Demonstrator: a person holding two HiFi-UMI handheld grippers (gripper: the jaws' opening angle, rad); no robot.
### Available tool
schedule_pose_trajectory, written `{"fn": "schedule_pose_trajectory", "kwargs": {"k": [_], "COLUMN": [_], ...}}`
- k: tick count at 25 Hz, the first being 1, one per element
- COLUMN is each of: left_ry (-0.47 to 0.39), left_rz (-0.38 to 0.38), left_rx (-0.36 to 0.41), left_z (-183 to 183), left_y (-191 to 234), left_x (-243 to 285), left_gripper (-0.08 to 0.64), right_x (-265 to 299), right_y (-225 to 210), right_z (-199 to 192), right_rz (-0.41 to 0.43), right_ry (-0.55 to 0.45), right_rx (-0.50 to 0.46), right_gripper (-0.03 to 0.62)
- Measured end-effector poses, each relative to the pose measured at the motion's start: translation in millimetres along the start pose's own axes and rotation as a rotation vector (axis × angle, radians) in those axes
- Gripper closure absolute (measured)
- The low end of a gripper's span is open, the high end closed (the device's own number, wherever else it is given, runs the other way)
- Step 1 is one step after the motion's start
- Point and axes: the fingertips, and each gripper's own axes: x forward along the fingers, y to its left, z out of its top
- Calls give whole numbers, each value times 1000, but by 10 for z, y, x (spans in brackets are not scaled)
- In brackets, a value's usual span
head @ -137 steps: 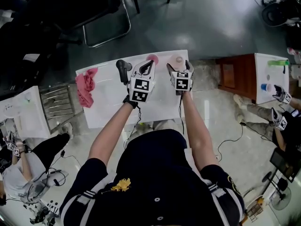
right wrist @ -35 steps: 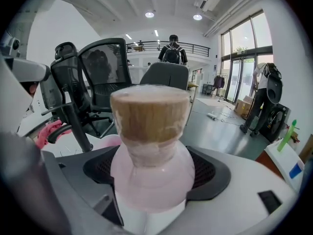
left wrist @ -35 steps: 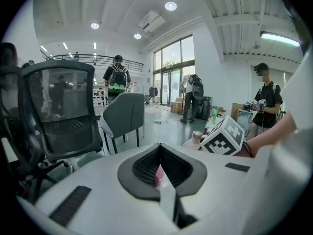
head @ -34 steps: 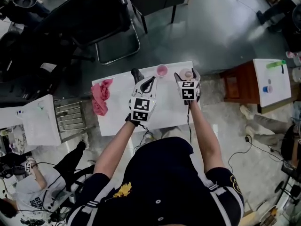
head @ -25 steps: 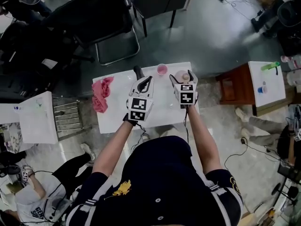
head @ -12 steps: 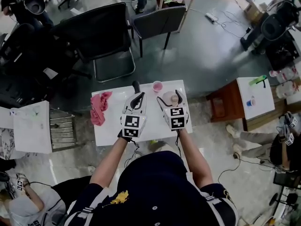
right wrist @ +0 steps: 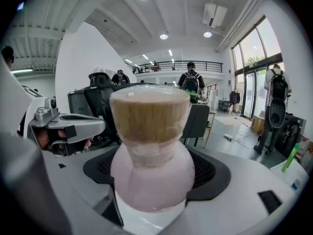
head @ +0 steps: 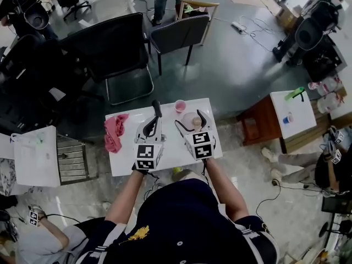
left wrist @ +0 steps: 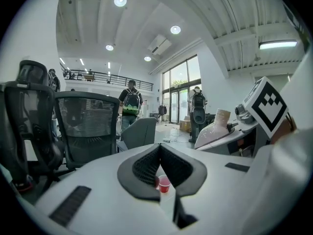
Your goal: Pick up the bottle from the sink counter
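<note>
The bottle [right wrist: 151, 175] is pale pink with a tan cap, and my right gripper [right wrist: 154, 168] is shut on its round body. In the head view the bottle [head: 191, 120] stands upright between the right gripper's [head: 190, 121] fingers, over the far right part of the white table [head: 170, 153]. My left gripper [head: 153, 123] hangs over the table's middle, left of the bottle. Its jaws [left wrist: 159, 148] meet at the tips with nothing in them. The left gripper view also shows the bottle [left wrist: 215, 129] at the right.
A small pink cup [head: 180, 106] stands at the table's far edge, also seen low between the left jaws [left wrist: 164, 184]. A black handled object [head: 157, 108] and a pink cloth [head: 114, 132] lie to the left. Two chairs [head: 118, 54] stand beyond the table.
The right gripper, shut on the bottle, has come left and toward me from the table's far right corner. The left gripper drew back a little. The head view now shows more of the room.
</note>
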Motion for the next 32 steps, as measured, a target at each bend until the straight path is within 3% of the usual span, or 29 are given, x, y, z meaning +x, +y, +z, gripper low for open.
{"fn": "schedule_pose_trajectory", "kwargs": {"k": [15, 24, 32], "left_ry": [-61, -58, -78], "left_rz": [49, 79, 100], "left_rx": [-27, -33, -38], "left_z": [226, 75, 152], "left_y": [106, 133, 208], "left_x": [-406, -621, -766], "left_gripper": [541, 541, 541], "right_x": [-274, -384, -396], "right_y": [410, 463, 618], "right_z": [277, 356, 369], "right_rz": [38, 40, 78], "right_ry": [-24, -47, -57], "right_rx": [-69, -93, -75], "right_gripper": [167, 167, 167]}}
